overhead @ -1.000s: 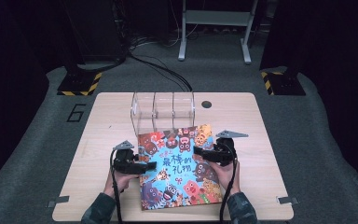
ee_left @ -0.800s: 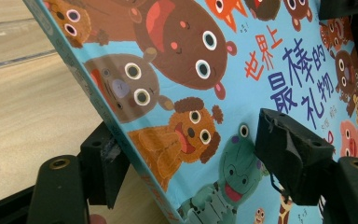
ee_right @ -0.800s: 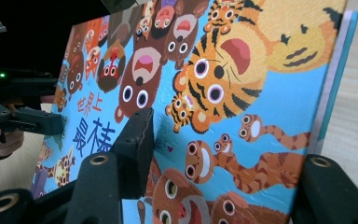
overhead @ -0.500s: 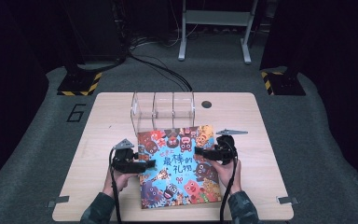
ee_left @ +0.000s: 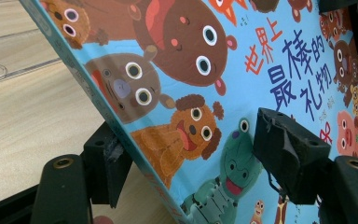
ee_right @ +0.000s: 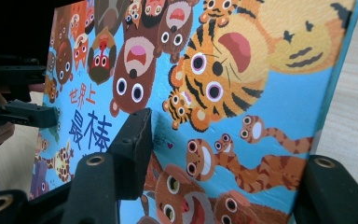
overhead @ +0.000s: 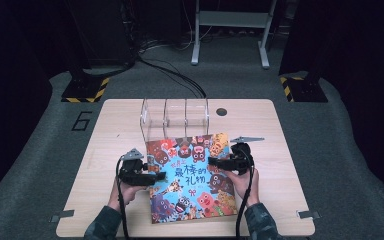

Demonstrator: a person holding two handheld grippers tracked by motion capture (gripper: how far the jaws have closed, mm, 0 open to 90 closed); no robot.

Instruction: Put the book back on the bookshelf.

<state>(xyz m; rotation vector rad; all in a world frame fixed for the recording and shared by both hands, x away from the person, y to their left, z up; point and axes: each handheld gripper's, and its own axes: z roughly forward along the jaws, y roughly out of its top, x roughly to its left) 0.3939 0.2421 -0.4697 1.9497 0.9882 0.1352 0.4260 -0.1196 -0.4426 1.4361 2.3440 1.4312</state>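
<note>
1. From the high view, a picture book (overhead: 190, 177) lies on the near half of the wooden surface (overhead: 280, 145), its far edge just in front of a clear acrylic divider rack (overhead: 175, 117) that stands upright near the middle.
2. That view also takes in a person's two hands coming from the near edge, the left tongs (overhead: 152, 176) at the book's left edge and the right tongs (overhead: 215, 162) over its right part; a small dark round hole (overhead: 222, 112) sits in the surface beyond the rack.
3. The left gripper view gives what the high view cannot: the left tongs (ee_left: 186, 154) are clenched on the book (ee_left: 205, 84), one jaw under the left edge and one pressed on the cover, and that edge is raised off the surface (ee_left: 23, 116).
4. The right gripper view shows the right tongs (ee_right: 228, 154) straddling the book (ee_right: 223, 74), one jaw on the cover and one at the outer edge; whether they pinch it I cannot tell.
5. The cover is bright blue, crowded with cartoon animals: bears, tigers, a frog, with red and blue Chinese title characters.
</note>
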